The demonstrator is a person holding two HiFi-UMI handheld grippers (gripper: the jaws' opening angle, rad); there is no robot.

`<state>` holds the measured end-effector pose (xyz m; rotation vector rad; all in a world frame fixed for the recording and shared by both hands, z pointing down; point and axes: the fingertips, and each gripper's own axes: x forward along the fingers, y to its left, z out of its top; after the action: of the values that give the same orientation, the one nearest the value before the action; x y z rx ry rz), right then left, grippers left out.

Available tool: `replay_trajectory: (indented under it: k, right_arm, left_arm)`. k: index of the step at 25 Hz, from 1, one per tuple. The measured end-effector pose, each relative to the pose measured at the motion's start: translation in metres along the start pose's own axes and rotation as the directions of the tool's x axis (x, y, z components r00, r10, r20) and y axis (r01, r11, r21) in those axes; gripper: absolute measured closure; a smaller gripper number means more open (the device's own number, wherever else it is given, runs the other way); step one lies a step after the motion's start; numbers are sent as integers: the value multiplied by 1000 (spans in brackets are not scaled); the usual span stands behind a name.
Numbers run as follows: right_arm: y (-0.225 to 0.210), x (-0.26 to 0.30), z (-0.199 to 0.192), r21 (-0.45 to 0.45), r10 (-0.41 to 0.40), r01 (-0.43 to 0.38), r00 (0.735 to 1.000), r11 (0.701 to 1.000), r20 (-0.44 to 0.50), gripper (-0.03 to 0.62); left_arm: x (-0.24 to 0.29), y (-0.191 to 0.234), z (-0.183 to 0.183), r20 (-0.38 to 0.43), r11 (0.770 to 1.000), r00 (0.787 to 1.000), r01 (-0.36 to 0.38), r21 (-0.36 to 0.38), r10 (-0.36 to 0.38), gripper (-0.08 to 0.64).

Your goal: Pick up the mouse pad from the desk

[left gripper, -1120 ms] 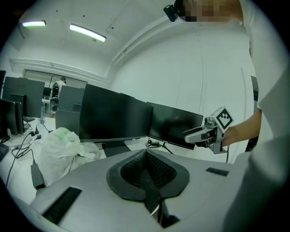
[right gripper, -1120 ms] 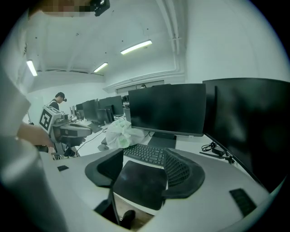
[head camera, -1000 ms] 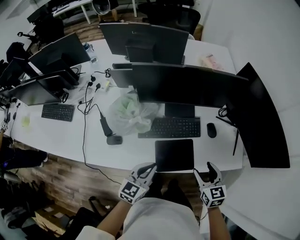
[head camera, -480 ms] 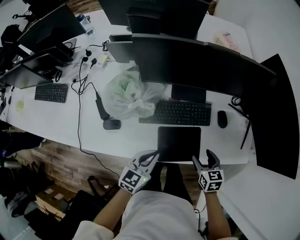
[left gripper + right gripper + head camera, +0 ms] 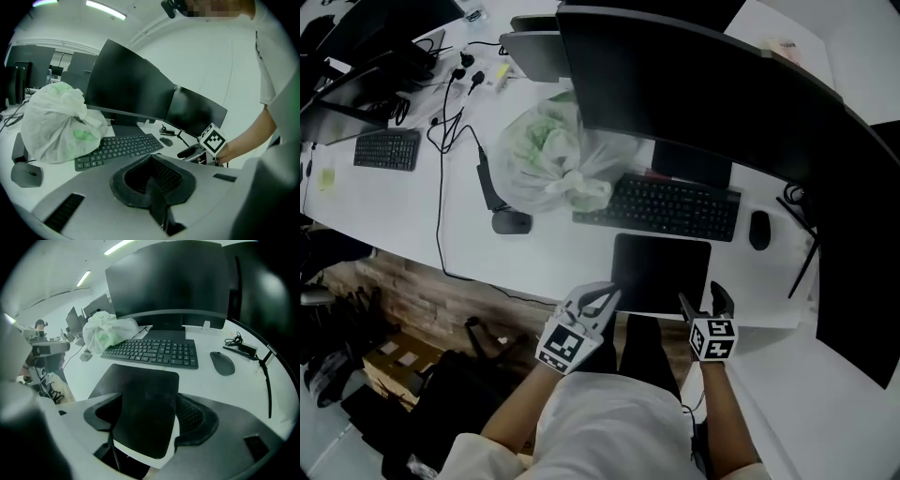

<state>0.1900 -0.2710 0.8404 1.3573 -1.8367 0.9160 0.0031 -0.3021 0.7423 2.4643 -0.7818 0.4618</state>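
The right hand-held gripper (image 5: 147,401) is opening wide; the near end of the mouse pad (image 5: 140,380) is sitting between its two jaws, but they are not squeezing it. The left hand-held gripper (image 5: 151,161) is looking closed, with its jaws together and nothing in them.

The mouse pad (image 5: 661,272) is lying flat at the front edge of the desk (image 5: 553,258), just in front of the keyboard (image 5: 661,206); it is black, thin and smooth, with round corners.

The head view is showing both tools at once, the left hand-held gripper (image 5: 605,300) by the pad's left corner and the right hand-held gripper (image 5: 703,298) by its right corner. The left gripper view is not showing the pad; it is showing the other tool's marker cube (image 5: 213,139), a crinkly white plastic bag (image 5: 58,122) and a grey mouse (image 5: 27,173). The right gripper view is showing a dark mouse (image 5: 221,363) to the right of the keyboard (image 5: 152,352) and a big black monitor (image 5: 168,280) behind it.

The cube is wearing black and white squares; some tiny writing at the right edge of the right gripper view is too small to read.
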Motion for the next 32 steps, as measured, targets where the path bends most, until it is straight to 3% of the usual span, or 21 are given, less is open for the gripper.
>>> replay_trajectory:
  k: [9, 22, 32]
  right_arm:
    - [-10, 38, -33, -53, -51, 47, 995, 998, -84, 210]
    - [-19, 49, -41, 10, -92, 93, 993, 996, -80, 167]
    - [-7, 50, -40, -33, -73, 70, 994, 997, -84, 251]
  left_arm:
    - [19, 3, -10, -12, 1000, 1000, -18, -14, 18, 545]
    - [21, 7, -19, -30, 998, 998, -50, -41, 49, 545]
    - [15, 9, -22, -34, 997, 998, -62, -40, 61, 545]
